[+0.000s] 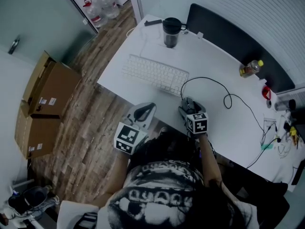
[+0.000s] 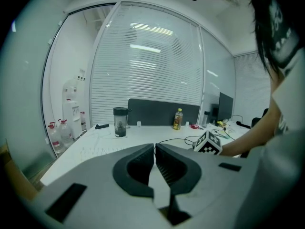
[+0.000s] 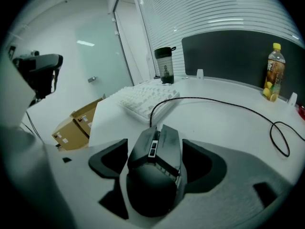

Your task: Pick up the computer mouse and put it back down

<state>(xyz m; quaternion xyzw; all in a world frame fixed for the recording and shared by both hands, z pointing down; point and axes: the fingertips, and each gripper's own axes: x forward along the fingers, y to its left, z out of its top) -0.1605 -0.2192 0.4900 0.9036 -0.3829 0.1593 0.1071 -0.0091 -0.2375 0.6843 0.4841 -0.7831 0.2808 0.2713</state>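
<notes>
Mouse (image 3: 153, 175), black and angular, with faceted buttons and a smooth rounded back, sits flat on the glossy white desk (image 3: 228, 123) just in front of the pale, low keyboard (image 3: 143, 99). Its thin cable (image 3: 214, 99) loops off beside the keyboard. The right gripper (image 3: 157, 149) straddles the mouse, with its dark curved jaws spread wide and not squeezing. The left gripper (image 2: 155, 151), nearer the person than the keyboard, has its ribbed jaws pressed together with nothing between them.

Grey tongs (image 2: 154, 147), black pads (image 2: 138, 169); black-white patterned shirt (image 1: 162, 195).
</notes>
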